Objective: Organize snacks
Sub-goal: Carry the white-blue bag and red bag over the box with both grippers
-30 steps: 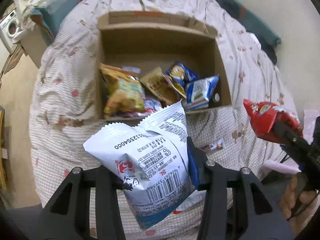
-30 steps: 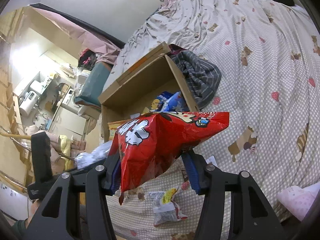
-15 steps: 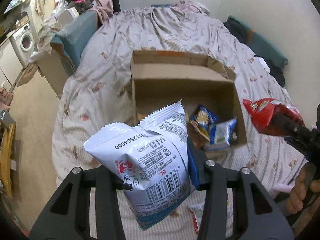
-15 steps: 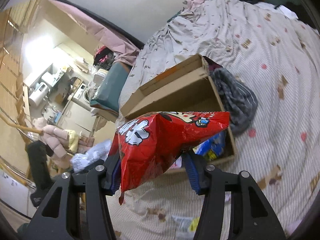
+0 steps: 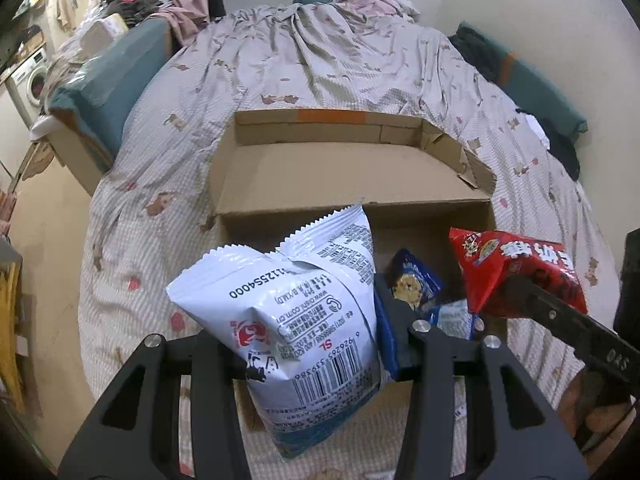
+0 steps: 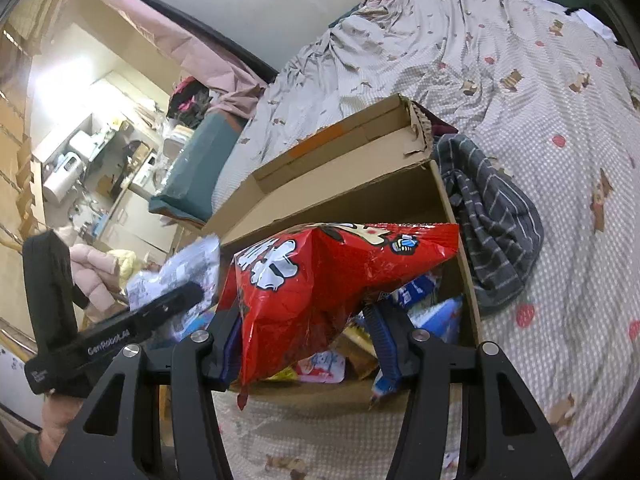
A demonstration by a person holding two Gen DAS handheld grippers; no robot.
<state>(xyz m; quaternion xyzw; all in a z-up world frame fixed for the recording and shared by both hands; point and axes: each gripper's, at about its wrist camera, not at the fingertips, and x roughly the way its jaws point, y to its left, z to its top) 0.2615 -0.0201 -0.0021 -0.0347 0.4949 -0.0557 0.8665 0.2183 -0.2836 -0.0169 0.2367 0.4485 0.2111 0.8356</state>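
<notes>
My left gripper (image 5: 316, 344) is shut on a white snack bag (image 5: 292, 312) with a barcode, held over the near edge of an open cardboard box (image 5: 344, 196) on the bed. My right gripper (image 6: 304, 332) is shut on a red snack bag (image 6: 320, 280), also held over the box (image 6: 340, 184); the red bag shows at the right in the left wrist view (image 5: 516, 272). Blue snack packets (image 5: 416, 284) lie inside the box; much of its inside is hidden by the held bags.
The box sits on a checked bedspread with bear prints (image 5: 328, 68). A dark striped cloth (image 6: 492, 220) lies against the box's right side. A teal cushion (image 5: 108, 92) is at the bed's left edge. Floor and a washing machine (image 5: 34, 80) are at the left.
Both grippers, with their bags, have risen and moved forward over the box; the box now looks lower and closer beneath them. Neither bag has been let go.
</notes>
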